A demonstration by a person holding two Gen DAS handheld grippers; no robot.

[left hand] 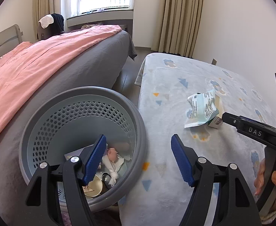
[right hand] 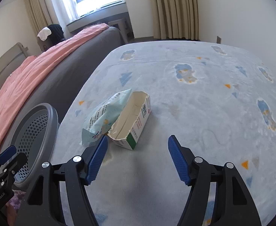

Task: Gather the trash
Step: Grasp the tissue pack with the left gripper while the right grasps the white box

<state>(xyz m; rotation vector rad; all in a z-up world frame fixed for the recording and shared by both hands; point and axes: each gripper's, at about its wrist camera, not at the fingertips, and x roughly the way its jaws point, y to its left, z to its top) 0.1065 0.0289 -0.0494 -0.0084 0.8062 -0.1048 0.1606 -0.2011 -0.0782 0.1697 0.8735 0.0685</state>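
Left wrist view: left gripper (left hand: 138,157) jaws wide, nothing between, hovering at rim of trash basket (left hand: 43,113), already holding scraps. Torn box (left hand: 216,121) + plastic wrapper (left hand: 202,107) lie on blanket (left hand: 175,160) off to right, well apart from it; right gripper's tip just beside box.

Right wrist view: right gripper (right hand: 138,159) jaws wide, empty. Box (right hand: 132,120) just ahead, slightly left of centre, long axis running away from jaws, tilted right. Right hand clearly nearer; probably grabs box across short sides.

Bin (left hand: 81,124) between bed (left hand: 43,71) on its left and blanket-covered desk (right hand: 194,113) on its right, scraps lying in it; on the desk, wrapper (right hand: 104,116) leaning against the left side of the opened carton (right hand: 132,118), right claw (right hand: 138,160) just before both.
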